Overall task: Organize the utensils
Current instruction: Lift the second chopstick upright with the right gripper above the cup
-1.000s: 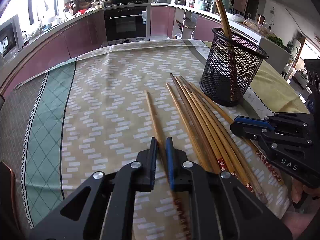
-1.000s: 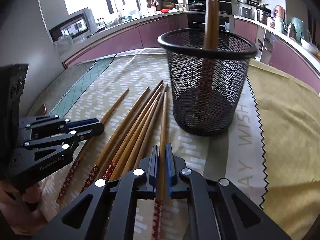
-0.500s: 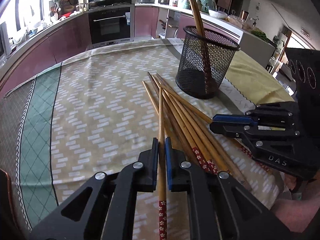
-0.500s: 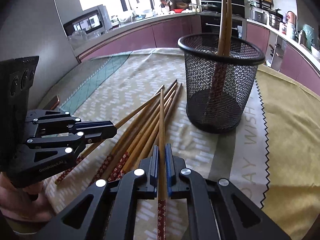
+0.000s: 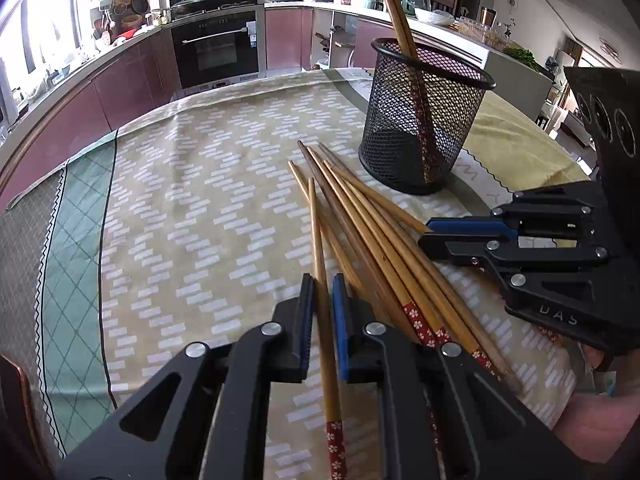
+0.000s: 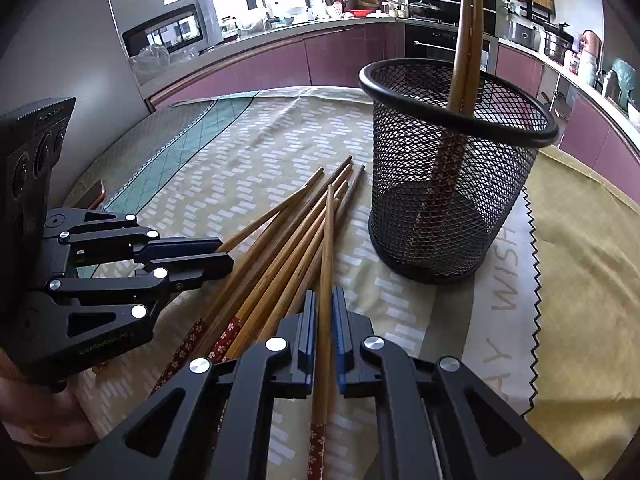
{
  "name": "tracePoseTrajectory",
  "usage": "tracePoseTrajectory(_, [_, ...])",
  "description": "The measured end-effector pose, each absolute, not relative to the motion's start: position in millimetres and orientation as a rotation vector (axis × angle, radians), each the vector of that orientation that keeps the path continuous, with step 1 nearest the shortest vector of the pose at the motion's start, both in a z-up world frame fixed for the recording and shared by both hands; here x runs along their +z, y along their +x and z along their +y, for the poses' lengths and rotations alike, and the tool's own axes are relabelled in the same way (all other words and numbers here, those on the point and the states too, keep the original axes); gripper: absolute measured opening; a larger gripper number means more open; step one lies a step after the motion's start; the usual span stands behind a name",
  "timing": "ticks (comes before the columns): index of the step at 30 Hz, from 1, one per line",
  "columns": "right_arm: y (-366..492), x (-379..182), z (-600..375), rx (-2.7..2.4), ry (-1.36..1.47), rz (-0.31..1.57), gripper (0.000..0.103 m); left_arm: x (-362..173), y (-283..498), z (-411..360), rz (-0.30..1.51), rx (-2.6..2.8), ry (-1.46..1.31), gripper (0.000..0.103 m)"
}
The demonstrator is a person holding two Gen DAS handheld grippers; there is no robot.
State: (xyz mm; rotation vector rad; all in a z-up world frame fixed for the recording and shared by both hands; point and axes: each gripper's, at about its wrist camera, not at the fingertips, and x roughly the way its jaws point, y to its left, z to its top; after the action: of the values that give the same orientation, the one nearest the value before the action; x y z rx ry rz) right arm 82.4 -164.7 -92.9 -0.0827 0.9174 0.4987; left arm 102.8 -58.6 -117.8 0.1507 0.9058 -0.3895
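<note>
Both claws are clamping one chopstick each. The left gripper [image 5: 322, 284] is pinching a long tan bamboo chopstick with a red flowered handle end [image 5: 320, 248] partway along the shaft; the right gripper [image 6: 325, 300] is doing the same w/ a second tan bamboo chopstick, also red-flowered at its handle end [image 6: 327, 248]. Jaws on both are sitting together on the wood, no gap showing.

Key relation: the round black wire-mesh cup [image 5: 424, 120] is standing ahead of both claws and to the right of where each held stick is pointing. Each stick's long axis is running straight out along its gripper's fingers, thin tip forward, flowered end trailing back under the gripper body. To drop in, a stick probably needs tipping toward upright over the rim. The right gripper seems nearer the cup.

The loose pile of tan bamboo chopsticks [image 5: 384, 236] is lying fanned on the beige patterned tablecloth [image 5: 200, 200], btwn the two grippers, tips toward the cup's base.

Views: the left wrist cam is showing the right gripper side-on, its fingers reaching in over the pile. The right wrist cam is looking down into the cup's mouth, where a pair of chopsticks already in the cup [image 6: 466, 40] is leaning on the rim, w/ free space around them.
</note>
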Motion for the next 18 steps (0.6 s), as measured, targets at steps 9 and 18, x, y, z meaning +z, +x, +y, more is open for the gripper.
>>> tracePoseTrajectory(9, [61.7, -56.2, -189.7, 0.501, -0.032, 0.793, 0.006, -85.0, 94.7, -47.8, 0.831, -0.444, 0.084, 0.007])
tracePoseTrajectory(18, [47.9, -16.4, -221.6, 0.516, 0.067, 0.675, 0.006, -34.4, 81.5, -38.8, 0.720, -0.531, 0.020, 0.007])
